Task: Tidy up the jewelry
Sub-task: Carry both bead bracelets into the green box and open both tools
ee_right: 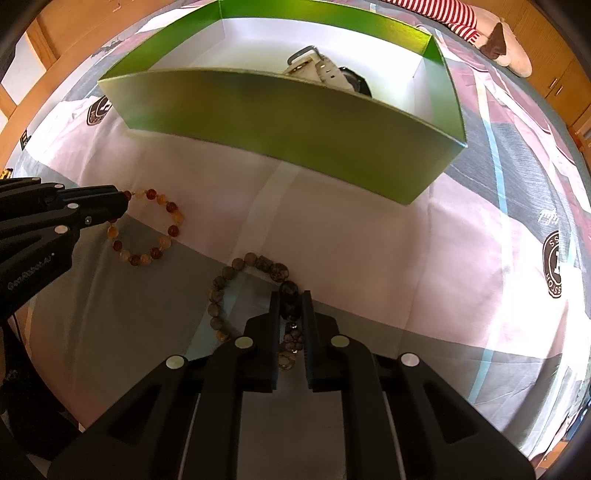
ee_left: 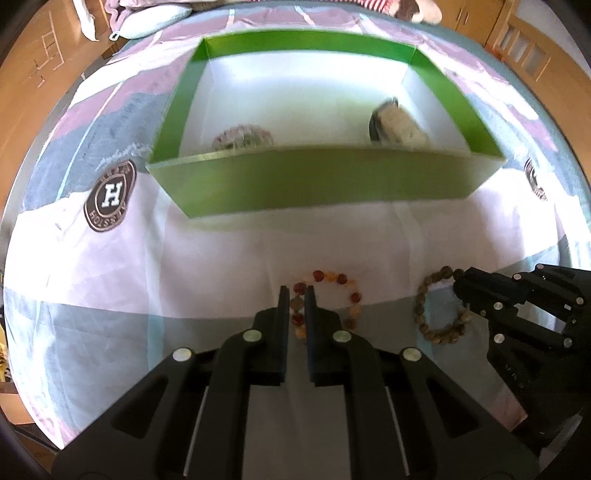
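Note:
A green box [ee_left: 280, 184] with a white inside stands on the bed. Inside it lie a pinkish bead bracelet [ee_left: 242, 137] and a watch with a pale strap [ee_left: 399, 125]. In front of the box, my left gripper [ee_left: 297, 295] is shut on an amber and red bead bracelet [ee_left: 343, 286], pinching its left side. To the right, a brown speckled bead bracelet [ee_left: 436, 317] is pinched by my right gripper [ee_right: 290, 299], which is shut on its dark beads [ee_right: 290, 291]. The right wrist view shows the amber bracelet [ee_right: 162, 229], the left gripper [ee_right: 123, 206] and the box [ee_right: 280, 122].
The bedsheet [ee_left: 129, 258] has grey, pink and white patches with round "H" badges [ee_left: 110, 195]. A pale pillow [ee_left: 155, 22] and striped fabric [ee_right: 443, 14] lie beyond the box. Wooden furniture [ee_left: 524, 48] borders the bed.

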Motion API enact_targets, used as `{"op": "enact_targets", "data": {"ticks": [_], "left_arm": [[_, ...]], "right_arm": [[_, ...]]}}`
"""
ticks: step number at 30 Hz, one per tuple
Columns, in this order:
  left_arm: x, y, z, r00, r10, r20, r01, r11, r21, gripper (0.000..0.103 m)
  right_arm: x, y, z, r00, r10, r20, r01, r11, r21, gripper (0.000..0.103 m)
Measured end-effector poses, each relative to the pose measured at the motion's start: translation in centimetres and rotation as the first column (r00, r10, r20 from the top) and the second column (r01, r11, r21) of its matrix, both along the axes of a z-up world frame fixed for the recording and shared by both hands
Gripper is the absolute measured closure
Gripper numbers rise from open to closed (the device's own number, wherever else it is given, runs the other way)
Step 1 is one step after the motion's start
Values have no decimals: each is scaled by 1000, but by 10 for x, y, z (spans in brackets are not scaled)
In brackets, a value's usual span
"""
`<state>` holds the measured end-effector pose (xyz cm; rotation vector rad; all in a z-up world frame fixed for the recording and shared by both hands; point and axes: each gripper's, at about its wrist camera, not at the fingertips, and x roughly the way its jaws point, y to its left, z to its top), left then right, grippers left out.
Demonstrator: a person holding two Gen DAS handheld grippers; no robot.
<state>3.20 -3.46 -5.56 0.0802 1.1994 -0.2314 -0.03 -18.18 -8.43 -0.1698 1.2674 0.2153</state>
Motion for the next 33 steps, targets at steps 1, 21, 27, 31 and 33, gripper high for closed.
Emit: {"op": "enact_targets", "data": {"ticks": [1, 21, 27, 31, 33], "left_arm": [[0, 1, 5, 1000, 2, 10, -1, 1000, -15, 95], [20, 27, 93, 973, 118, 196, -68, 968, -242, 95], [42, 33, 97, 964, 171, 203, -112, 956, -271, 95], [54, 39, 88, 958, 207, 196, -149, 950, -276, 95], [60, 42, 84, 955, 227, 189, -165, 941, -295, 95]], "right_arm": [[1, -3, 4, 1000, -8, 14, 8, 1000, 10, 92], [-3, -31, 113, 905, -128, 407, -3, 952, 306, 92], [18, -39, 120, 857, -221, 466, 27, 922, 387, 92], [38, -38, 111, 853, -247, 460, 63, 923, 380, 92], [43, -37, 108, 853, -255, 456, 72, 922, 381, 92]]}}
